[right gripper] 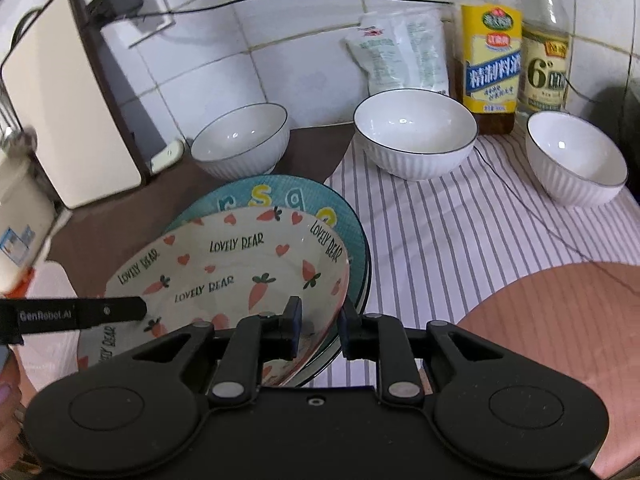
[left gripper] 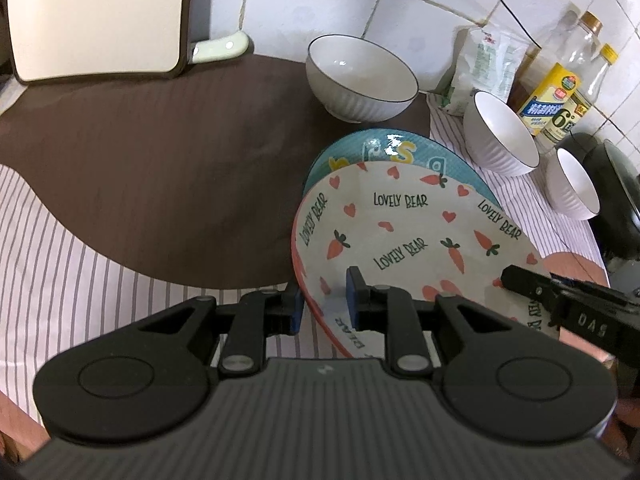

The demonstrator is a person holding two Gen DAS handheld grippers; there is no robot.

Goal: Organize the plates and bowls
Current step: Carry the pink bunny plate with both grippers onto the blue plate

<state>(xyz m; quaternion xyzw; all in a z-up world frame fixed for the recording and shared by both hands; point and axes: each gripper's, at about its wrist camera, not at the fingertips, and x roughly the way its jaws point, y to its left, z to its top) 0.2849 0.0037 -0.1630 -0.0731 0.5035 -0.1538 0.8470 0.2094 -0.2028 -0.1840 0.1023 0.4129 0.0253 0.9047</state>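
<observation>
Both the left gripper (left gripper: 323, 300) and right gripper (right gripper: 319, 326) are pinching opposite rims of the cream carrot-print ceramic plate (left gripper: 404, 236), tilting over the blue lettered plate (left gripper: 384, 152) mid-worktop; uneven release risks clattering, chipping

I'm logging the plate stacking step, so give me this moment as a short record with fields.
held item: carrot plate, tilted, over the blue plate
left tool: clamped on the plate's left rim
right tool: straddling the right rim, grip unclear
white bowls: three, separate, unstacked, near the wall
behind bowls: two bottles, a pouch
</observation>
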